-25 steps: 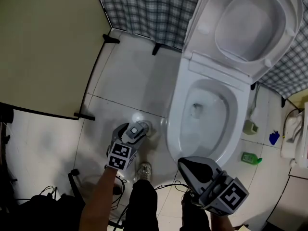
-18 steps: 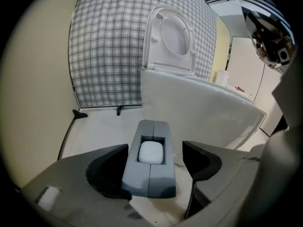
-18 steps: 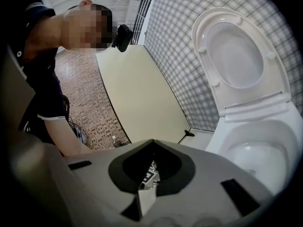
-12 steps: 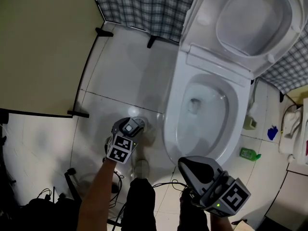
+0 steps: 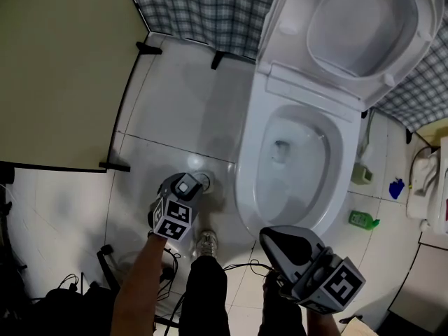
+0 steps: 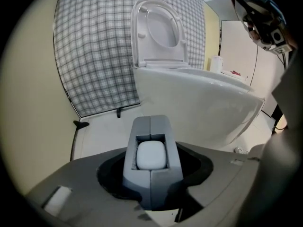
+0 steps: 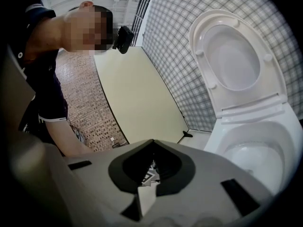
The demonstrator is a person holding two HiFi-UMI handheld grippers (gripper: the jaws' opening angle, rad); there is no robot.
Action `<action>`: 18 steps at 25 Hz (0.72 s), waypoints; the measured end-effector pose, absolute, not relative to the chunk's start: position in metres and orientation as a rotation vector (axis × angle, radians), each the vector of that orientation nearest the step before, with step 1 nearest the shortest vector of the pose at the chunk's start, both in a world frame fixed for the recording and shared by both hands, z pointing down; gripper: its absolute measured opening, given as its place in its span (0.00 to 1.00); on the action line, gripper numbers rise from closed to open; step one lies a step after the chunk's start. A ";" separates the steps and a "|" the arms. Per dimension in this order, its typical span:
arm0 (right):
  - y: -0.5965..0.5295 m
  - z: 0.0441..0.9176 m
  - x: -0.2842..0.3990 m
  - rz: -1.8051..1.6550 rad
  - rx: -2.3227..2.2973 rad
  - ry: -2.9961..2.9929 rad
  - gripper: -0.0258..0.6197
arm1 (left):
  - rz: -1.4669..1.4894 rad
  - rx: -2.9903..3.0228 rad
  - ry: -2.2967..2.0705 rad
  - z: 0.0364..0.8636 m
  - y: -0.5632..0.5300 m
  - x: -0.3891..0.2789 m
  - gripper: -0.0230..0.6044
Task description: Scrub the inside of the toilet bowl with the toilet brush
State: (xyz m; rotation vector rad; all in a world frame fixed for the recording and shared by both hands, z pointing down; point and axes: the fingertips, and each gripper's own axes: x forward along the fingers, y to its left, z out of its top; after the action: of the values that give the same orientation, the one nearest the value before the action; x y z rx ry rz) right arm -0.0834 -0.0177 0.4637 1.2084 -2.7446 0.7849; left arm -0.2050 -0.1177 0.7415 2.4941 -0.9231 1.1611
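Beside toilet bowl [image 5: 294, 166], left gripper [image 5: 185, 186] just closing on brush handle [image 6: 151, 155] (white, clasped); right gripper [image 5: 274, 240] closed.

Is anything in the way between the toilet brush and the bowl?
Nothing visible. The seat is up, so the toilet bowl is open. The toilet brush is low beside it, so it must lift over the rim.

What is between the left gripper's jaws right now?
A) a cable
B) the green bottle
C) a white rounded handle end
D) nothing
C: the left gripper, whose jaws have just been closing, encloses a white rounded handle end in its own view.
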 end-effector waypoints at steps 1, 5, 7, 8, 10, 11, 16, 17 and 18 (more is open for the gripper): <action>-0.017 0.460 -0.081 0.778 1.216 -2.746 0.04 | 1.165 2.501 -0.922 0.733 -0.117 -0.204 0.36; -0.010 0.437 -0.071 0.752 1.242 -2.758 0.04 | 1.171 2.509 -0.938 0.688 -0.114 -0.203 0.36; -0.005 0.424 -0.066 0.740 1.252 -2.763 0.04 | 1.168 2.508 -0.949 0.661 -0.113 -0.204 0.36; -0.003 0.417 -0.063 0.734 1.258 -2.766 0.04 | 1.168 2.513 -0.950 0.647 -0.112 -0.204 0.36; 0.001 0.402 -0.056 0.720 1.274 -2.772 0.04 | 1.175 2.528 -0.962 0.615 -0.111 -0.204 0.36; 0.002 0.395 -0.053 0.711 1.284 -2.776 0.04 | 1.178 2.538 -0.977 0.597 -0.112 -0.205 0.36; 0.011 0.366 -0.030 0.671 1.328 -2.781 0.04 | 1.072 2.590 -1.099 0.494 -0.118 -0.206 0.36; 0.013 0.361 -0.026 0.658 1.337 -2.783 0.04 | 1.027 2.608 -1.116 0.472 -0.119 -0.204 0.36; 0.014 0.356 -0.021 0.643 1.348 -2.786 0.04 | 0.981 2.630 -1.125 0.452 -0.120 -0.200 0.36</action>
State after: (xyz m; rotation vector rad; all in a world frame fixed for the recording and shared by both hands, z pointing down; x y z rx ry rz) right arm -0.0212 0.0137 0.3563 1.3475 -2.7856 0.6429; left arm -0.2001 -0.1201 0.4516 2.6303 -1.1253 0.9808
